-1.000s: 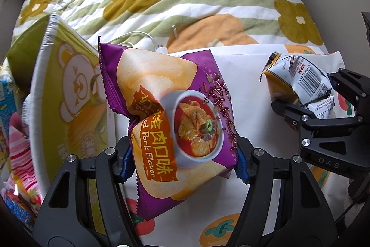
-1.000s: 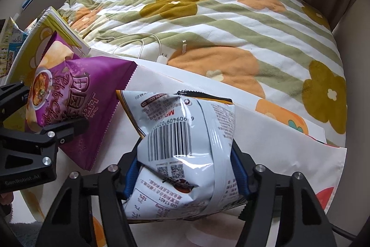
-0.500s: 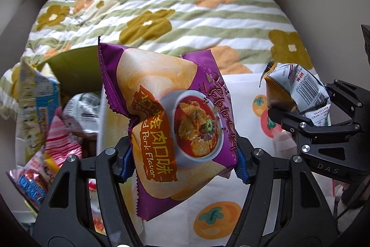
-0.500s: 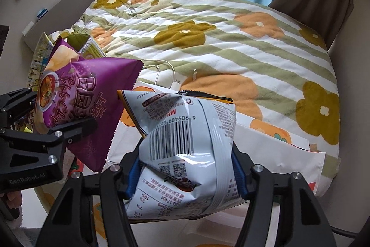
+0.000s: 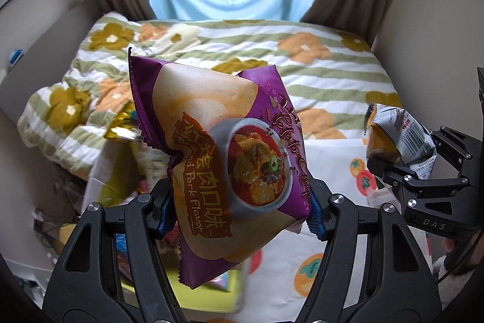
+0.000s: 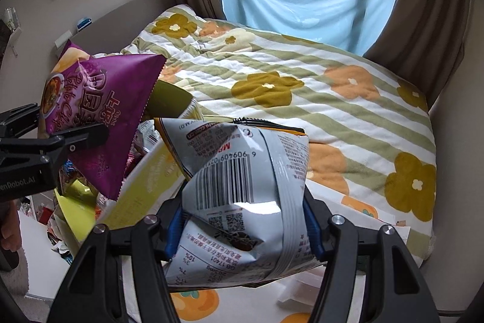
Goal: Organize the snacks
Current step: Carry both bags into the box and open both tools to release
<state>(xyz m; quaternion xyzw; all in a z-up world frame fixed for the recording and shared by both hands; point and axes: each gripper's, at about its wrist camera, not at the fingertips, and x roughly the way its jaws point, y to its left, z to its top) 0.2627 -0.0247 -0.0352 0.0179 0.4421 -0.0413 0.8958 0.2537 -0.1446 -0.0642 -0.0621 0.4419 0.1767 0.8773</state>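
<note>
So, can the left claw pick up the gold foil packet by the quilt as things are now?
Probably not yet. The left claw is shut on the purple chip bag, so its jaws are occupied. The gold foil packet lies uncovered but below it.

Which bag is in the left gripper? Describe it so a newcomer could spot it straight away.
Start at the bed with the flowered, striped quilt. Held in the air above its near end, the left gripper is shut on a puffy purple chip bag. It shows a bowl of red braised pork and "Pork Flavor", unlike the silver barcoded bag in the right gripper.
</note>
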